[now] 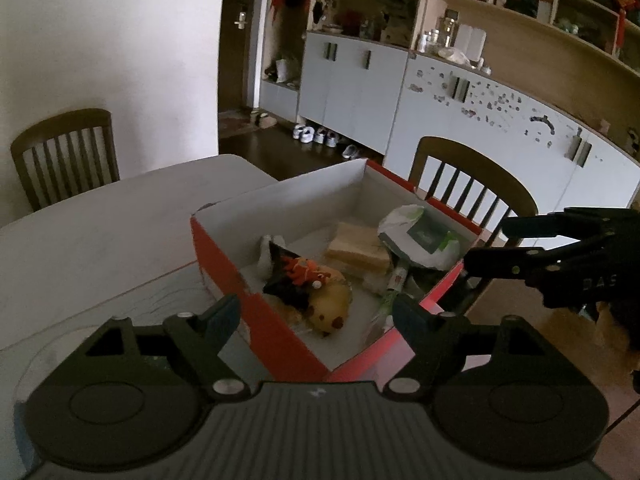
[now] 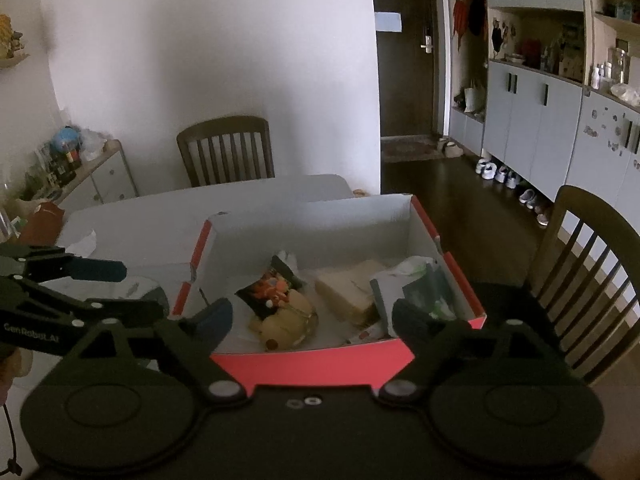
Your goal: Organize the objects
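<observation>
Left wrist view: left gripper (image 1: 316, 314) hangs over the red box's (image 1: 276, 332) near corner, jaws spread, nothing between them. Right gripper (image 2: 312, 316) is likewise spread and empty above the box. Inside lie a yellow toy (image 1: 326, 306), a beige block (image 1: 358, 250) and a white packet (image 1: 416, 236), on the table (image 1: 100, 240).

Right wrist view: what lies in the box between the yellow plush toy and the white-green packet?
A tan wrapped block lies between the yellow plush toy and the white-green packet in the red box, seen in both views.
</observation>
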Motion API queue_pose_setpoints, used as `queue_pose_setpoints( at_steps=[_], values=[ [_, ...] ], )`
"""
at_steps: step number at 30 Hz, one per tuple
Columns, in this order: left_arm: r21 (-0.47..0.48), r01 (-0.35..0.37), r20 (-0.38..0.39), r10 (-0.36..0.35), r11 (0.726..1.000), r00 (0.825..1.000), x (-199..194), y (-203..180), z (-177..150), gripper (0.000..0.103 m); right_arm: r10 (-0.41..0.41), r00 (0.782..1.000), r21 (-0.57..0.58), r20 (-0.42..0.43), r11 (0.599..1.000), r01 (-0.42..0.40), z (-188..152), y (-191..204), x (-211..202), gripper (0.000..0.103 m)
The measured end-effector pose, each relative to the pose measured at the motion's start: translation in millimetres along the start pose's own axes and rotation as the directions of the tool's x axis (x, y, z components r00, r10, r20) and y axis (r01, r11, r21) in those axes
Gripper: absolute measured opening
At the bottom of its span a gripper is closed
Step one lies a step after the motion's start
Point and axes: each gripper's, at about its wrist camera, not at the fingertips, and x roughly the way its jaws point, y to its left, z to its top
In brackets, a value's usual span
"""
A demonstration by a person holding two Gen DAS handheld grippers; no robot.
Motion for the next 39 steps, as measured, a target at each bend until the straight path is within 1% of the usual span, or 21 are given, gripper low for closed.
queue_pose_setpoints(
  at_steps=[1,2,3,4,7,11,13,16,18,22,26,28,31,35,39],
  values=[
    [-0.004,0.0,0.001,0.0,1.0,1.0,-1.6,1.2,-1.0,0.085,-0.001,1.0,0.002,0.008,1.0,0.001,-0.5,0.6,-1.7,0.094],
    [-0.008,-0.002,0.003,0.002,1.0,1.0,-3.0,2.3,-1.7,0.091,-0.004,1.0,0.005,0.017,1.0,0.004,-1.5,1.7,-3.7,0.099],
    [-0.013,-0.006,0.005,0.006,1.0,1.0,-4.4,3.5,-2.4,0.1,-0.002,1.0,0.009,0.027,1.0,0.002,-2.4,2.5,-6.0,0.103],
    [-0.016,-0.006,0.008,0.006,1.0,1.0,-6.2,4.4,-3.3,0.103,0.001,0.999,0.011,0.034,1.0,-0.002,-3.0,3.2,-7.7,0.103],
    [-0.029,0.008,0.014,-0.008,1.0,1.0,-10.7,6.0,-5.3,0.103,0.004,0.999,0.015,0.046,1.0,-0.005,-4.6,5.5,-12.3,0.103],
    [-0.029,0.007,0.025,-0.006,1.0,1.0,-15.5,5.8,-7.9,0.103,0.003,0.998,0.031,0.067,1.0,-0.005,-7.2,6.4,-19.5,0.103],
    [-0.025,-0.002,0.037,0.003,1.0,0.999,-19.9,5.3,-9.7,0.103,-0.008,0.997,0.041,0.074,0.999,0.005,-8.3,6.6,-23.5,0.103],
    [0.007,-0.048,0.066,0.047,0.999,0.997,-27.9,0.7,-12.4,0.103,-0.018,0.996,0.049,0.083,0.999,0.014,-10.6,6.8,-28.6,0.103],
    [0.013,-0.061,0.087,0.059,0.998,0.994,-33.2,-0.8,-13.3,0.103,-0.022,0.996,0.054,0.087,0.998,0.018,-11.9,6.0,-31.6,0.103],
    [-0.008,-0.05,0.1,0.051,0.999,0.994,-39.3,-0.6,-13.4,0.103,-0.026,0.996,0.079,0.09,0.997,0.019,-13.0,2.4,-35.3,0.103],
    [0.006,-0.068,0.112,0.067,0.998,0.992,-42.6,-5.0,-15.0,0.103,-0.026,0.996,0.081,0.091,0.997,0.019,-14.9,1.2,-37.3,0.103],
    [0.018,-0.071,0.11,0.069,0.997,0.992,-42.8,-7.8,-16.0,0.103,-0.026,0.996,0.078,0.088,0.997,0.019,-15.7,1.1,-37.8,0.103],
    [0.016,-0.051,0.101,0.049,0.999,0.994,-42.5,-9.7,-17.8,0.103,-0.023,0.996,0.076,0.087,0.997,0.016,-17.4,1.7,-38.5,0.103],
    [0.022,-0.053,0.095,0.05,0.998,0.994,-41.7,-12.6,-19.8,0.103,-0.023,0.996,0.073,0.087,0.997,0.016,-18.0,1.6,-38.5,0.103],
    [0.004,-0.033,0.088,0.033,0.999,0.996,-41.3,-10.9,-20.3,0.103,-0.023,0.996,0.08,0.084,0.997,0.017,-19.7,0.8,-38.7,0.103]
  ],
)
